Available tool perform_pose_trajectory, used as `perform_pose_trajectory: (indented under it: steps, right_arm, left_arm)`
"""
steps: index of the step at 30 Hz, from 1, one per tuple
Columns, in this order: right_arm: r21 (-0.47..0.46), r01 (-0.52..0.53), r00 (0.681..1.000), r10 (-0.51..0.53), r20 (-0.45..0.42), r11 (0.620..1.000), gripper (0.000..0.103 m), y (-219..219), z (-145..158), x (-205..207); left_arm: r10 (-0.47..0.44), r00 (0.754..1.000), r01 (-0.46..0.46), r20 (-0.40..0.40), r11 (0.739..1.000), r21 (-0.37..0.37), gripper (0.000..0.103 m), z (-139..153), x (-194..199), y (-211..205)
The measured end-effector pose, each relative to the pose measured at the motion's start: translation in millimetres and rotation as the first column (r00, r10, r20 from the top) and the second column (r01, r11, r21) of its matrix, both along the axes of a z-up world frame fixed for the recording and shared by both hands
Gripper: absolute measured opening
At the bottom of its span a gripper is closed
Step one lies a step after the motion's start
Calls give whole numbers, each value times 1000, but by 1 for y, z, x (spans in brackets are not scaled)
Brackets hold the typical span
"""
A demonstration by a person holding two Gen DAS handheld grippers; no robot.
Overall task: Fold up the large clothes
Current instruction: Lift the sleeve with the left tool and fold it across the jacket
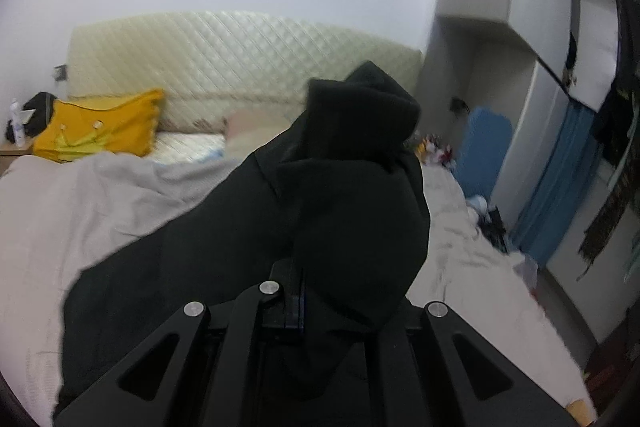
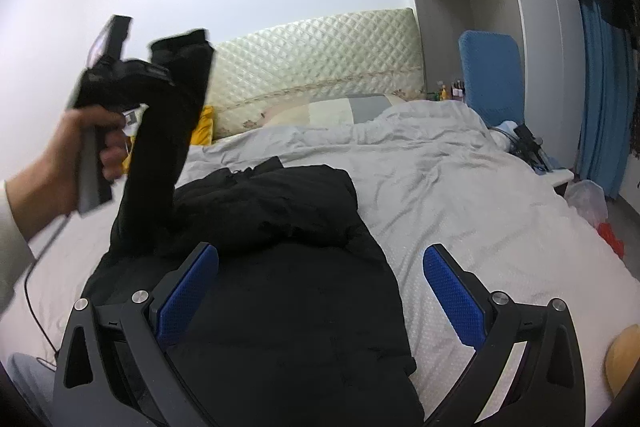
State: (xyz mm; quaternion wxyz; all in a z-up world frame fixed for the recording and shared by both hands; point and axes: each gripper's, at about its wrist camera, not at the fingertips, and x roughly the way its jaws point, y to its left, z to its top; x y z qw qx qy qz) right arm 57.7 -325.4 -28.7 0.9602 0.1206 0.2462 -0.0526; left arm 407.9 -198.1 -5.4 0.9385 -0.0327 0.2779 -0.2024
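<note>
A large black garment [image 2: 288, 291] lies on the grey bed cover [image 2: 460, 187], bunched at its far end. My left gripper [image 1: 304, 267] is shut on a sleeve of the black garment [image 1: 352, 195] and holds it lifted above the bed; the sleeve drapes over its fingers and hides them. In the right wrist view the left gripper [image 2: 120, 67] shows at the upper left, held in a hand, with the sleeve [image 2: 160, 155] hanging down to the body of the garment. My right gripper [image 2: 320, 267] is open and empty, its blue pads [image 2: 452, 295] either side of the garment's near part.
A quilted cream headboard [image 2: 316, 67] stands at the far end of the bed. A yellow bag [image 1: 100, 127] lies at the bed's far left. A blue chair [image 2: 492, 71], grey wardrobe [image 2: 532, 27] and blue curtain [image 2: 604, 87] stand on the right. A cable [image 2: 32, 287] trails at the left.
</note>
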Motion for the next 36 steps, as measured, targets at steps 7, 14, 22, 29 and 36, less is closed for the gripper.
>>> perform_pose_trajectory:
  steps: [7, 14, 22, 29, 36]
  right_arm:
    - [22, 6, 1000, -5, -9, 1000, 103, -11, -10, 12]
    - [62, 19, 1000, -18, -19, 998, 103, -24, -21, 16]
    - [73, 21, 999, -18, -41, 997, 103, -26, -32, 26]
    - [58, 32, 999, -30, -30, 998, 103, -26, -33, 28]
    - [47, 42, 999, -42, -2, 998, 103, -26, -30, 24]
  left_arm:
    - [-62, 994, 69, -88, 995, 71, 5, -76, 15, -45]
    - [-84, 979, 106, -186, 988, 110, 5, -143, 33, -75]
    - [-73, 982, 110, -172, 970, 218, 6, -165, 35, -87]
    - [-48, 975, 86, -219, 982, 170, 12, -138, 32, -72]
    - [-72, 987, 99, -146, 978, 186, 85, -94, -1, -49]
